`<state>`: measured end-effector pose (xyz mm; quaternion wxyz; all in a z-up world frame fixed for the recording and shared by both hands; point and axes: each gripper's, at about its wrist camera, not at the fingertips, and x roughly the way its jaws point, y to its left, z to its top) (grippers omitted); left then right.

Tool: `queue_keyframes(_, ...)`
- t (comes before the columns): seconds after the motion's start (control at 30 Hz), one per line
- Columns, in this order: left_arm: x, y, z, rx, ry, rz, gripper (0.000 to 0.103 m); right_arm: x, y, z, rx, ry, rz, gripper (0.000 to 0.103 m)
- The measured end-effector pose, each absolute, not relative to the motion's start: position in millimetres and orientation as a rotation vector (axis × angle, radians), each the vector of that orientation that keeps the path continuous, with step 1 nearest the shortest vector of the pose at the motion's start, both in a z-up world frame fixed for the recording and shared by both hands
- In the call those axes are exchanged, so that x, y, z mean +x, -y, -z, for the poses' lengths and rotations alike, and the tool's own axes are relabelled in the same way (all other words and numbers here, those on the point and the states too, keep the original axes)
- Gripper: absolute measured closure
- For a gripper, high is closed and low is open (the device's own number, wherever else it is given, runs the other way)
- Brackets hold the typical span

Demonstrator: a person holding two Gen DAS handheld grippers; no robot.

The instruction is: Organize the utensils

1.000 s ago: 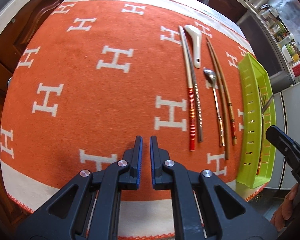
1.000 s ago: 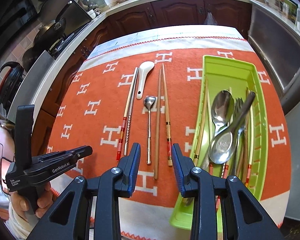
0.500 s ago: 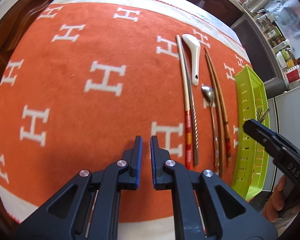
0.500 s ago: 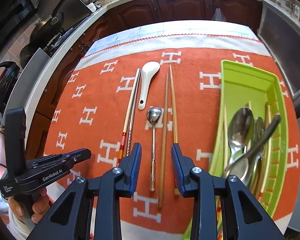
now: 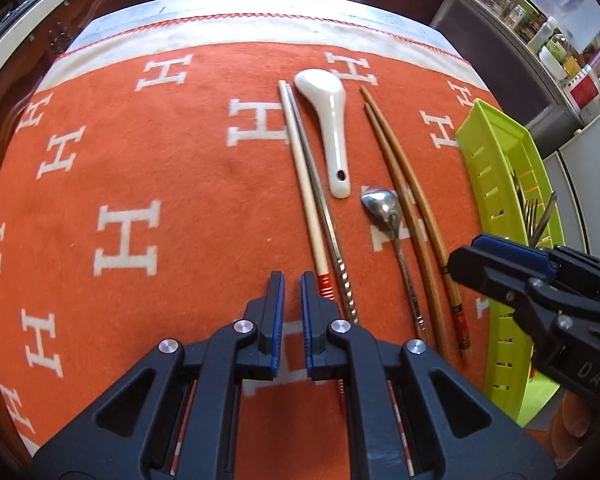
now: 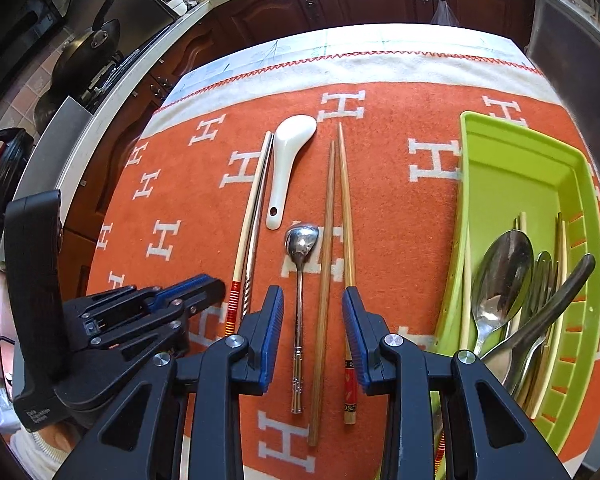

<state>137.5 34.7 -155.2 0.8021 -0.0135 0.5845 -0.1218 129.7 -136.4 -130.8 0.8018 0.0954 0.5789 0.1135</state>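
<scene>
Utensils lie in a row on the orange cloth: a cream chopstick with a red banded end beside a metal chopstick, a white ceramic spoon, a small metal spoon and two wooden chopsticks. My right gripper is open, low over the metal spoon's handle and the wooden chopsticks. My left gripper is nearly shut and empty, just left of the cream chopstick's red end. It also shows in the right wrist view.
A lime-green slotted tray stands at the right with several spoons, forks and chopsticks in it. It also shows in the left wrist view. Dark wood cabinets and a stove with pans surround the table.
Both grippers have moved forward and lower over the row of utensils. The right gripper's jaws now straddle the small spoon's handle and the wooden chopsticks. The utensils have not moved.
</scene>
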Motion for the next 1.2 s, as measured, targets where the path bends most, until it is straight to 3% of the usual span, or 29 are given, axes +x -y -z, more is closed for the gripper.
queue_keyframes(0.5, 136.3, -33.0, 150.1, -0.111, -1.243, 0.313, 0.097, 122.6, 137.0, 130.1, 0.214, -1.233, -0.27, 0.071)
queue_keyframes(1.2, 137.8, -7.7, 156.6, 0.067, -1.177, 0.235, 0.097, 112.8, 137.9, 126.4, 0.214, -1.22, -0.271, 0.071)
